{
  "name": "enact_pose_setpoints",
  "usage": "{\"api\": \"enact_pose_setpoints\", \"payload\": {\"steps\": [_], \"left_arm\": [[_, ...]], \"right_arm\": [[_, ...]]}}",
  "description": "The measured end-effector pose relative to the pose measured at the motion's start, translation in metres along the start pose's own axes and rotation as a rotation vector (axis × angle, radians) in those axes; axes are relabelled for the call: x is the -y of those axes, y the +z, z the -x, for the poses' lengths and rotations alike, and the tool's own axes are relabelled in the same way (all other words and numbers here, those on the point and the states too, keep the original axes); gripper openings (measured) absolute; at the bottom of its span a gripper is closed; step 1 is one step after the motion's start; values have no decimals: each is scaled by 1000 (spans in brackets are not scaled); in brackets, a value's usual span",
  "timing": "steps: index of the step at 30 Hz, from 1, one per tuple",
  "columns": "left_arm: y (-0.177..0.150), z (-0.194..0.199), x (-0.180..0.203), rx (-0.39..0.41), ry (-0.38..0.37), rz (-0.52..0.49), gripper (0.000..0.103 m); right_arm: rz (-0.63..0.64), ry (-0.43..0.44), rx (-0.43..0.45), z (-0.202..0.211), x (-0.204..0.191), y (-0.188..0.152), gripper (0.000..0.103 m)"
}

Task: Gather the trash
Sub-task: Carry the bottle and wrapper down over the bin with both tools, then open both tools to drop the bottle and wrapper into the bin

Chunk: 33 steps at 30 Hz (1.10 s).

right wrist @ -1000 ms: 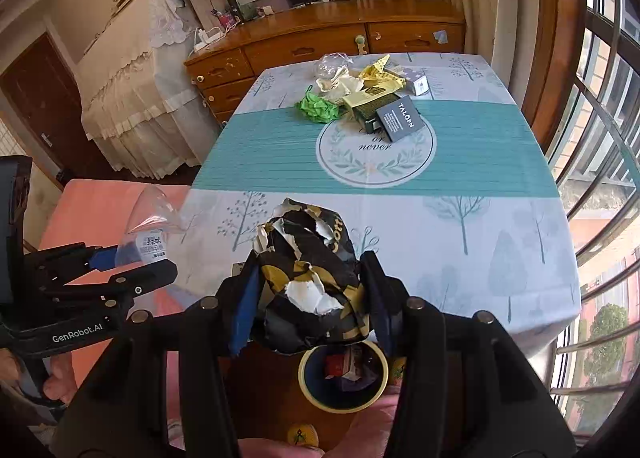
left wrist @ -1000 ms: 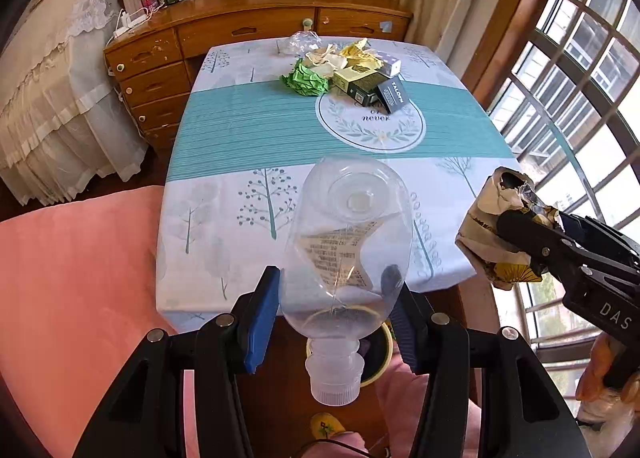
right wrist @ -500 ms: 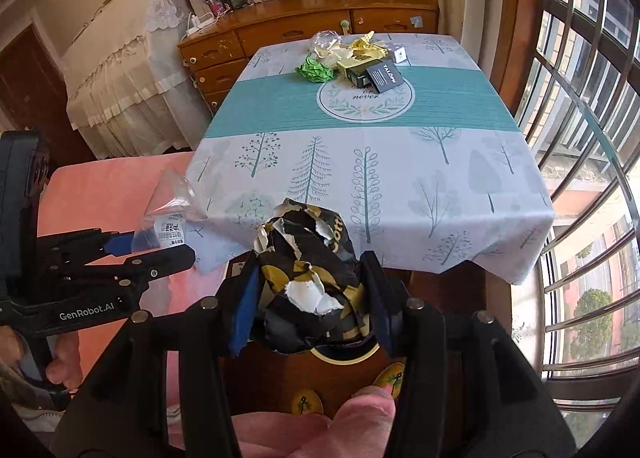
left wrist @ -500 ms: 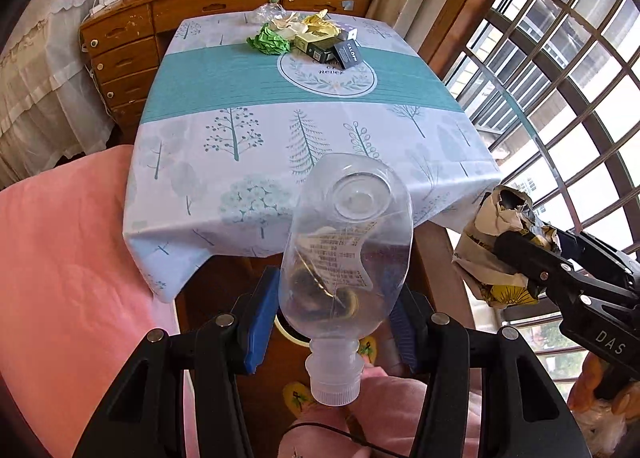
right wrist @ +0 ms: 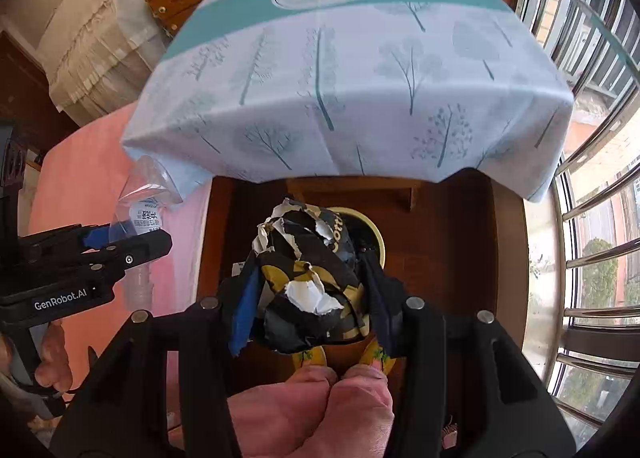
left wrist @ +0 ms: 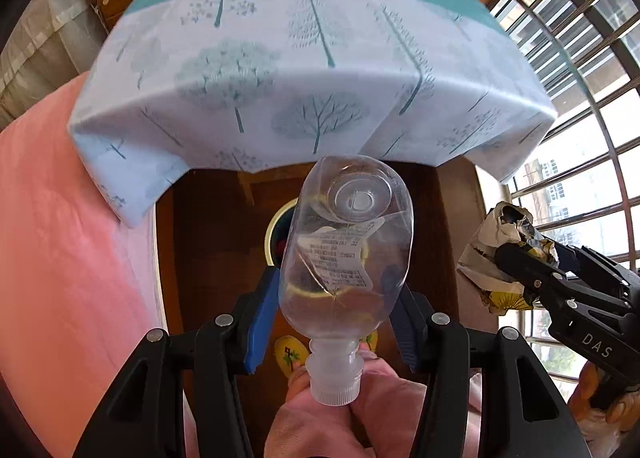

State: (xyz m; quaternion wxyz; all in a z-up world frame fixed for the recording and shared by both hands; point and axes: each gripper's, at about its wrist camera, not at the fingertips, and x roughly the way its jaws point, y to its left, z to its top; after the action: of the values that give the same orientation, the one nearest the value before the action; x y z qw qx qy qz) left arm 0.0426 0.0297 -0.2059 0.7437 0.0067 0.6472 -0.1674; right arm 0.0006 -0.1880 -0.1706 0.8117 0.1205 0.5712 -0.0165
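Two grippers hang over the yellow-rimmed bin [right wrist: 378, 236] on floor under table [right wrist: 360, 70]. Left gripper [left wrist: 332, 314] is clamped on clear plastic bottle [left wrist: 348, 242], right gripper [right wrist: 308, 298] on crumpled black-gold wrapper [right wrist: 308, 278]. Center each over bin opening, go low, then release w/o bouncing out.

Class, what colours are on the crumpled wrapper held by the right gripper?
The wrapper is black and gold with white torn patches, best seen in the right wrist view.

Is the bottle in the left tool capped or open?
Capped: the bottle has a white cap on its neck, pointing toward the camera, base away.
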Motion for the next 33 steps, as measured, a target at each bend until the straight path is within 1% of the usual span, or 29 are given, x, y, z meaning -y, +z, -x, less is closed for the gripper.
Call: {"api": "enact_pose_setpoints", "payload": {"steps": [3, 5, 8, 11, 16, 17, 18, 19, 20, 25, 30, 33], "left_arm": [[-9, -57, 3, -38, 47, -4, 52], [-11, -92, 4, -48, 72, -11, 52], [-9, -138, 4, -59, 80, -13, 52], [-4, -176, 4, -58, 85, -16, 53], [5, -226, 0, -84, 75, 0, 54], [7, -234, -1, -93, 77, 1, 59], [8, -240, -3, -101, 84, 1, 72], [10, -247, -6, -101, 97, -2, 81], [11, -251, -8, -98, 100, -5, 93], [10, -256, -26, -66, 123, -6, 93], [10, -236, -52, -25, 125, 40, 93], [8, -217, -66, 7, 130, 76, 93]], "right_arm": [[-23, -27, -55, -50, 24, -14, 45], [-54, -37, -82, -79, 39, -23, 45], [-83, -49, -111, -115, 53, -34, 45], [-97, -48, -136, -147, 64, -44, 45], [-106, -49, -154, -190, 73, -54, 45], [-113, -43, -155, -196, 75, -55, 45], [-121, -35, -153, -202, 76, -54, 46], [-127, -31, -150, -205, 75, -55, 46], [-131, -28, -148, -209, 75, -55, 46], [-135, -26, -143, -223, 76, -50, 46], [-141, -16, -149, -237, 67, -39, 47], [-140, -5, -161, -243, 58, -32, 50]]}}
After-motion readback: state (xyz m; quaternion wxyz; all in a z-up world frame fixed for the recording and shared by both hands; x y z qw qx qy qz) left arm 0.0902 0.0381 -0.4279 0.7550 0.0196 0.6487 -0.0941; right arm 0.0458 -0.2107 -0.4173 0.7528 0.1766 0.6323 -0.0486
